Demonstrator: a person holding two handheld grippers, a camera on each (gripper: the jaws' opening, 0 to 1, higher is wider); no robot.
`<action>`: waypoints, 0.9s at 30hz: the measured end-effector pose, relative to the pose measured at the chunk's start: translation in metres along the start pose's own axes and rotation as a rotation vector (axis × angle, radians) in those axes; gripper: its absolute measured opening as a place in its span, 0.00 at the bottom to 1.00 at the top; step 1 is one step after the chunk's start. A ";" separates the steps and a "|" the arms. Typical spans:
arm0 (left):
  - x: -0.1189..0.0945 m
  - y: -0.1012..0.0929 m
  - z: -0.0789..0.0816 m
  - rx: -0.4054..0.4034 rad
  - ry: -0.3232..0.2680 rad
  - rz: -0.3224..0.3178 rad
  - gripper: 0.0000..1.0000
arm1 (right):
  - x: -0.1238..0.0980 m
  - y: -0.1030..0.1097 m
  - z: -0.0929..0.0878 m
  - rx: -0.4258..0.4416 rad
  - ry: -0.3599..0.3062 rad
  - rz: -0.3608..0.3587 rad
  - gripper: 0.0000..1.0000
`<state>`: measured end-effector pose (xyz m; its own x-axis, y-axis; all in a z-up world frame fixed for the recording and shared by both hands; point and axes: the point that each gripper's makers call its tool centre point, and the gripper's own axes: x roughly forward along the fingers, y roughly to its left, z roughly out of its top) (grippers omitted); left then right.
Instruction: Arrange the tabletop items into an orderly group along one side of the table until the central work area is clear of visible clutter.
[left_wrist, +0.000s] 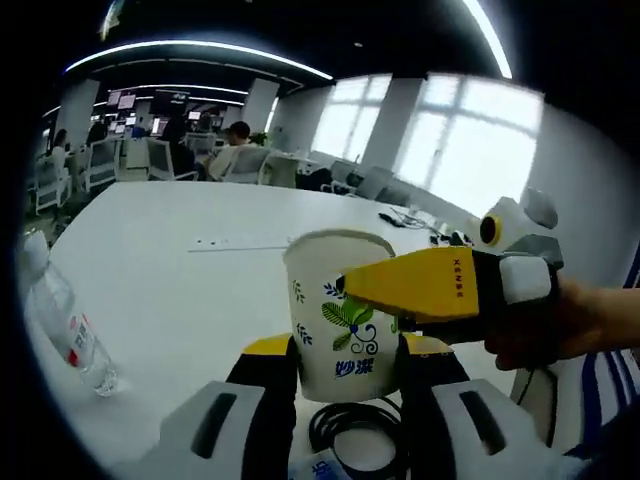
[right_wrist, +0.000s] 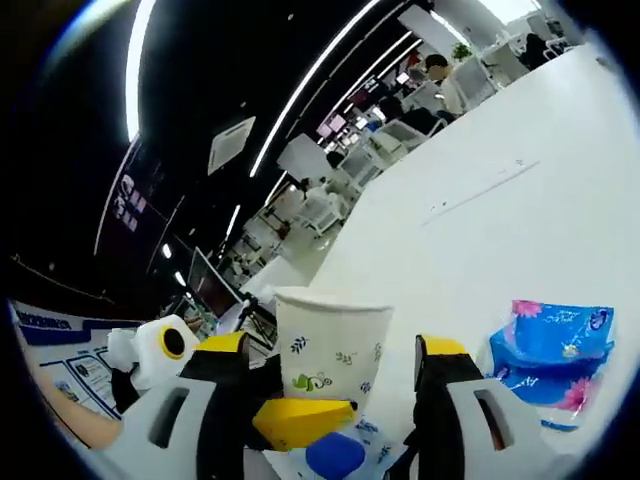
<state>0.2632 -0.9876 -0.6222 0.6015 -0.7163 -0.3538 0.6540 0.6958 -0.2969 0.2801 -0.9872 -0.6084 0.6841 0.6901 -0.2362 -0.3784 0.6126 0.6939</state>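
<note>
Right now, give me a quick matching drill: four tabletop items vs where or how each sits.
Items:
1. paper cup
2. water bottle
3. black cable
4. blue tissue pack

States:
A. lying on its side near the table edge
B. coiled on the table in front of the cup
C. upright between both grippers
D. flat on the table beside the right gripper

Pairs: 1-C, 2-A, 3-B, 4-D

Open-plan office: desks (left_wrist: 150, 160), monitors (left_wrist: 125, 98)
</note>
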 end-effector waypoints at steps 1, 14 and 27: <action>-0.002 -0.001 -0.002 0.029 0.008 0.000 0.36 | 0.001 0.002 0.001 -0.005 0.000 0.006 0.53; -0.018 0.012 -0.004 0.111 0.006 0.052 0.36 | 0.007 0.045 -0.005 -0.507 0.082 0.075 0.40; -0.038 0.038 -0.002 0.170 -0.018 0.154 0.36 | 0.025 0.071 -0.019 -0.725 0.142 0.127 0.39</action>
<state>0.2642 -0.9337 -0.6215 0.7077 -0.6039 -0.3668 0.6205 0.7794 -0.0860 0.2584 -0.9190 -0.5775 0.5396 0.7851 -0.3040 -0.7985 0.5917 0.1108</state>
